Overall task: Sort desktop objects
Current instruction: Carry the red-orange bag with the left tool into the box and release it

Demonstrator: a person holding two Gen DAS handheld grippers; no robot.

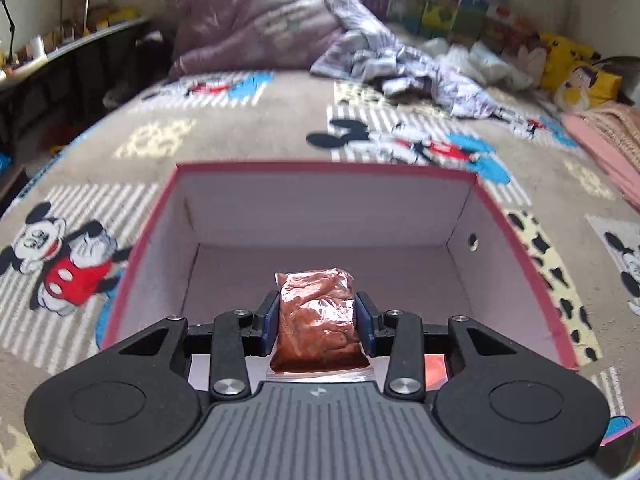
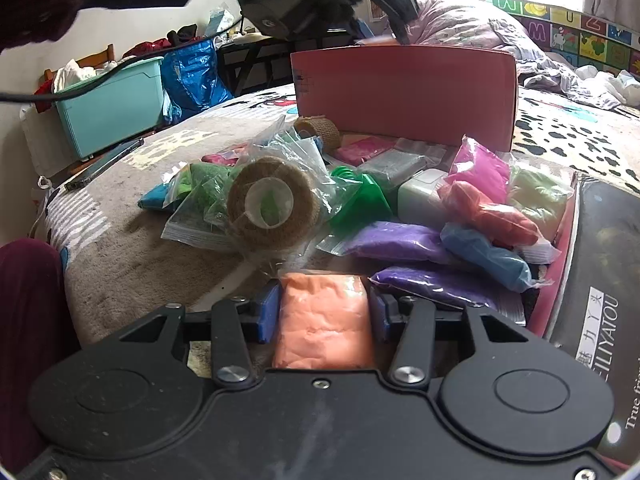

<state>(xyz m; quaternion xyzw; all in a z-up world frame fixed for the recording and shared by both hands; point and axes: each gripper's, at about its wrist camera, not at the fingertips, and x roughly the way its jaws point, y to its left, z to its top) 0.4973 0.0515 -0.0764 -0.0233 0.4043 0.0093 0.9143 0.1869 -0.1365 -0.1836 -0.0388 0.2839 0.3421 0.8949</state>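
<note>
Left wrist view: left tongs (image 1: 316,316) clamped on brown packet (image 1: 316,320) over bare-floored red box (image 1: 520,240).

Black left gripper (image 1: 316,316), blue pads, silver screws, grey ribbed housing, perhaps maroon sleeve (image 2: 28,320).

We see our right tool (image 2: 324,308) with a peach-orange packet (image 2: 325,320) between its blue pads (image 2: 267,312); the pads look closed against the packet's sides. Just ahead lies a heap on the bed (image 2: 120,264): two purple packets (image 2: 400,242), a blue one (image 2: 486,254), a red one (image 2: 490,210), a pink one (image 2: 478,168), a burlap roll (image 2: 267,205) in clear plastic, a green plastic piece (image 2: 362,196) and a white block (image 2: 420,196). Behind stands a red box (image 2: 404,92). Our left tool (image 2: 304,8) hangs above its rim. A teal bin (image 2: 112,108) stands far left.
</note>
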